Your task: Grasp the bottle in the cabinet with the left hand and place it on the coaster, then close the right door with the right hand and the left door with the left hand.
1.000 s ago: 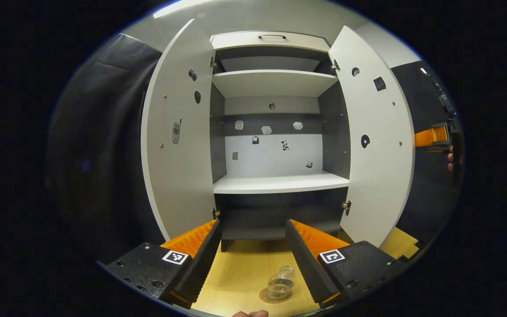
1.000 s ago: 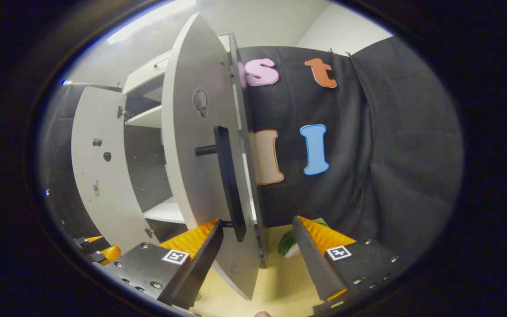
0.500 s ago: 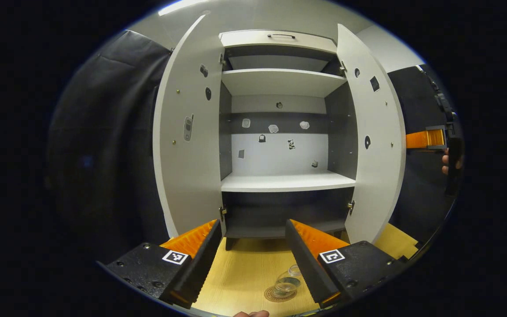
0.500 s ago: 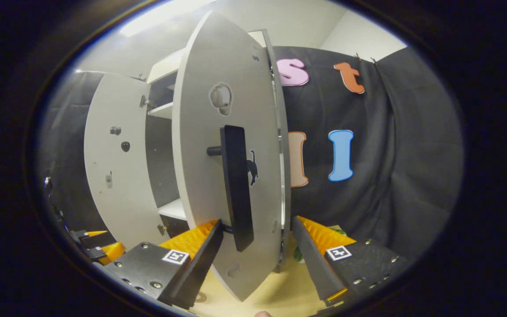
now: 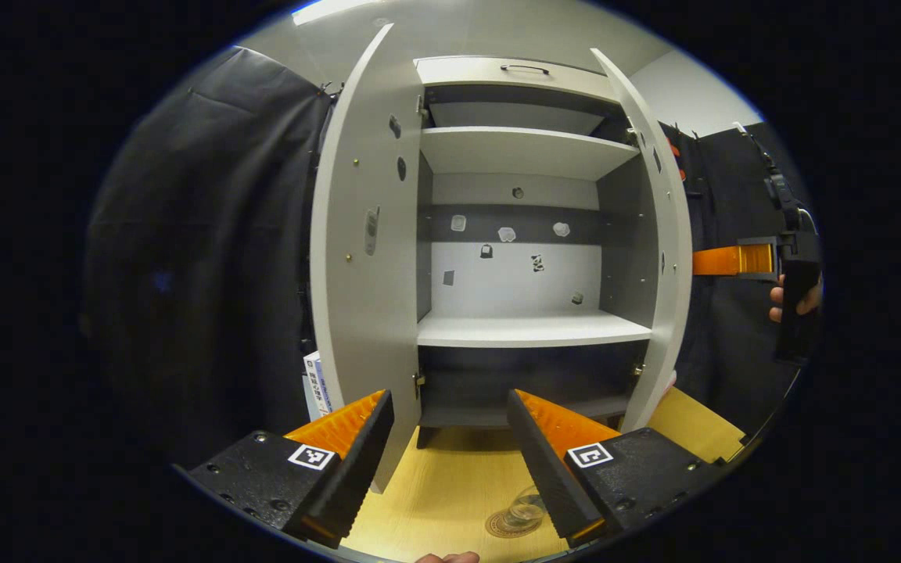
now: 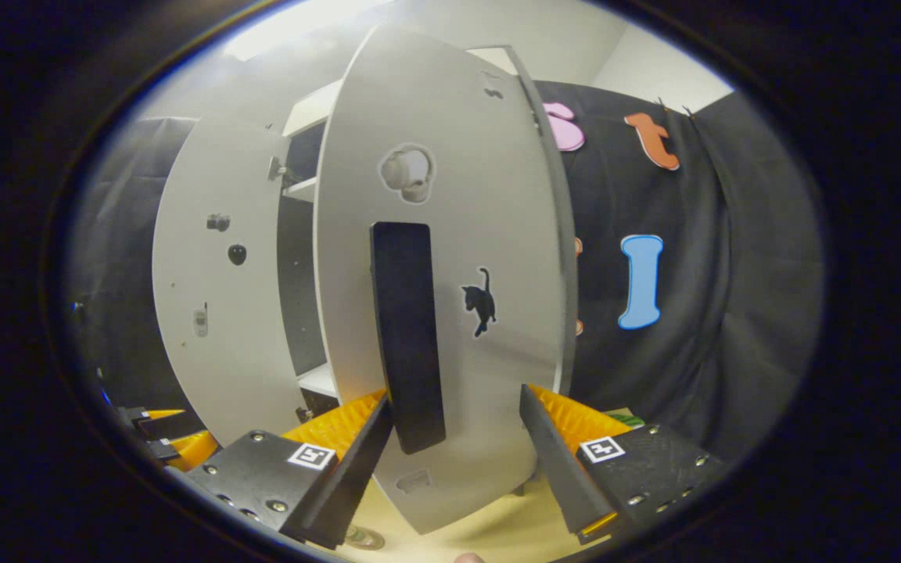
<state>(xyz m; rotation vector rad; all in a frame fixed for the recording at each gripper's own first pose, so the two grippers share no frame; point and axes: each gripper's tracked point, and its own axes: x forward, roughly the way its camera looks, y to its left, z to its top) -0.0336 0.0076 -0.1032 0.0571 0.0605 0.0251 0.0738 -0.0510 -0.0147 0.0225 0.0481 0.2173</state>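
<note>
Before the cabinet (image 5: pixel 529 203), on the worktop (image 5: pixel 443 485), the bottle (image 5: pixel 527 512) stood on the coaster (image 5: pixel 507 525), partly hidden behind the right finger of my left tool (image 5: pixel 450 461). That tool hung empty above the worktop in front of the cabinet, its two fingers spread wide with nothing between them. I judged the first part of the job done: the cabinet shelves (image 5: pixel 533 328) were bare and the bottle was out and set down.

At the cabinet's right side, the right door (image 6: pixel 450 313) stood part open, angled toward the cabinet front but not flat against it. My right tool (image 6: pixel 458 461) faced the outer side of that door, fingers spread on either side of the lower end of the black handle (image 6: pixel 407 336); I could not tell whether either finger touched the handle or the panel. In the left gripper view the same tool (image 5: pixel 732 259) showed beyond the right door's edge, held by my hand (image 5: pixel 791 301).

On the cabinet's other side, the left door (image 5: pixel 364 266) stood wide open and untouched. So the right door's closing looked to be the step in hand, and the left door was left to do with the left tool.
</note>
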